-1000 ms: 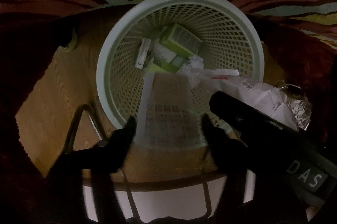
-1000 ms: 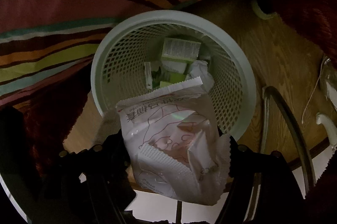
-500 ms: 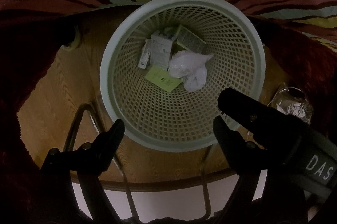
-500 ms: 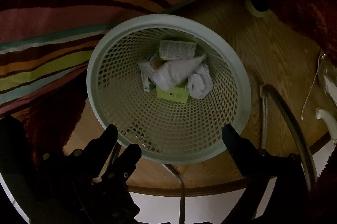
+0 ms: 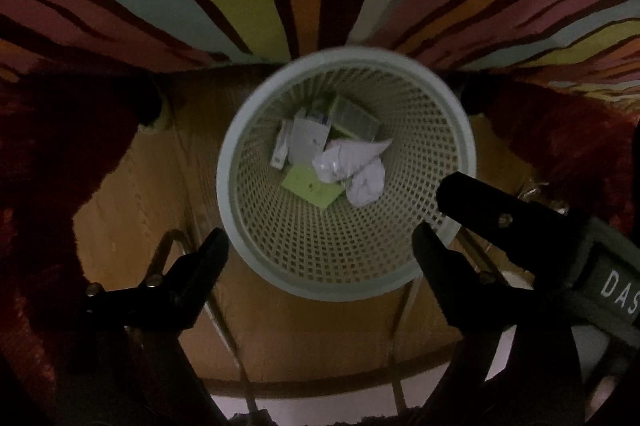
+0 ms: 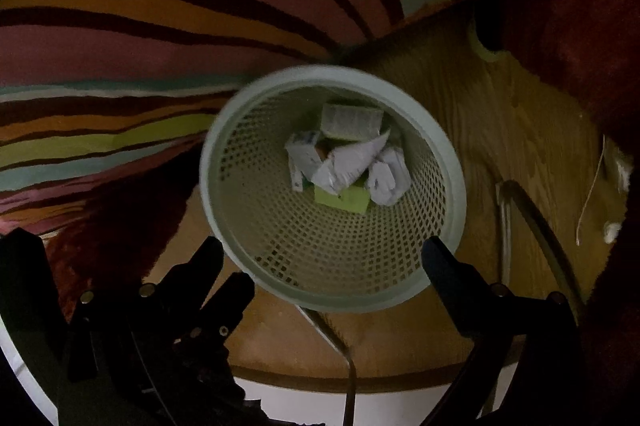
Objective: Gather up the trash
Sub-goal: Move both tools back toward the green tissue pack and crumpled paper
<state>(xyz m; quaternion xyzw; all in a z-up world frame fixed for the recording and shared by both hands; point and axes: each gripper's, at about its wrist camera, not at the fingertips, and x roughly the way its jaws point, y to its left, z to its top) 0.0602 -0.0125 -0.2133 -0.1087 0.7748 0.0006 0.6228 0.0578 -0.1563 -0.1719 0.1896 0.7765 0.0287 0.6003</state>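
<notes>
Left gripper (image 5: 320, 238) jaws wide open, empty, above the basket (image 5: 256, 258). Right gripper (image 6: 320, 246) likewise spread wide, holding nothing. Crumpled paper (image 6: 352, 163) and boxes (image 6: 350, 121) lie on the basket's bottom.

Left tongs (image 5: 320, 238) and right tongs (image 6: 322, 248) both gape wide, side by side, empty

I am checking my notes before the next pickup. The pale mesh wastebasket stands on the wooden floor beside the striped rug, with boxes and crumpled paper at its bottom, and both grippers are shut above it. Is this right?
Not quite: the left gripper and the right gripper are open and empty, as each wrist view shows. The rest holds: the mesh wastebasket stands on the wooden floor beside the striped rug, with boxes and crumpled paper at its bottom.
</notes>
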